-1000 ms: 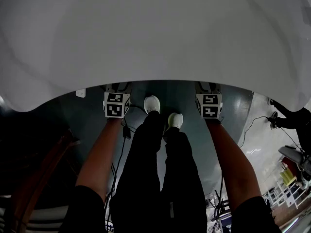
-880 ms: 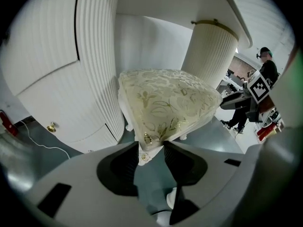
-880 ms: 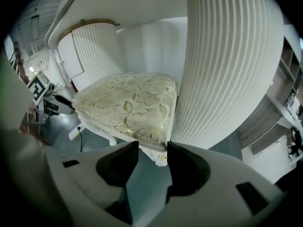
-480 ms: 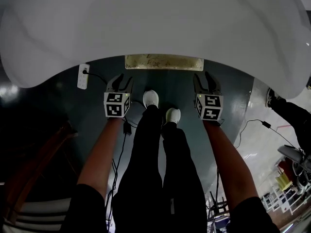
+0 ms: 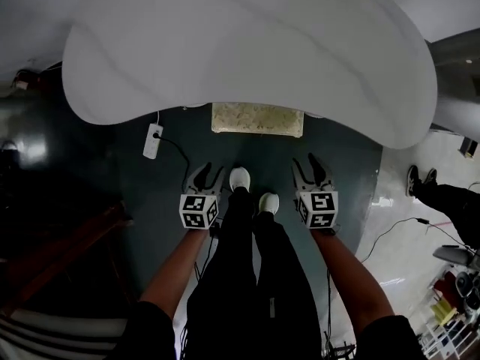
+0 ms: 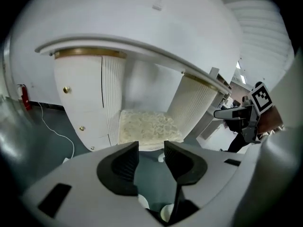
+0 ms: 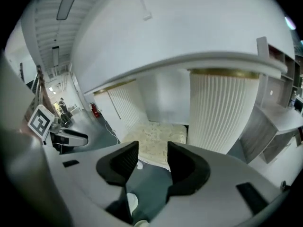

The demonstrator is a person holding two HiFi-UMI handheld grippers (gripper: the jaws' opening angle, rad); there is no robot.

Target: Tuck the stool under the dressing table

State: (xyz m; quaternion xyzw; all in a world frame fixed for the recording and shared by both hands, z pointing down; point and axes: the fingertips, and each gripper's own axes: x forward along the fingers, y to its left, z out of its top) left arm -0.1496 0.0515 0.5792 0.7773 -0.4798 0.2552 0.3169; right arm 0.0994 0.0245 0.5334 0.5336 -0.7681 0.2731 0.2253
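Dressing table (image 5: 247,43): white, curved top; ribbed white pedestals L & R w/ gold band at top, knee gap between.
Stool (image 5: 257,118): cream textured seat, sits in knee gap between pedestals; rear part under tabletop, front strip showing past rim in head view.
Left gripper (image 5: 204,178): jaws spread, nothing between; faces stool, apart from it, low over floor.
Right gripper (image 5: 311,172): jaws spread, empty; faces stool too, not touching.
Floor (image 5: 352,171): dark grey-green, glossy.
Power strip (image 5: 152,141): white, on floor L of stool, cable plugged in.
Shoes (image 5: 239,178): white pair, between grippers, near stool front.
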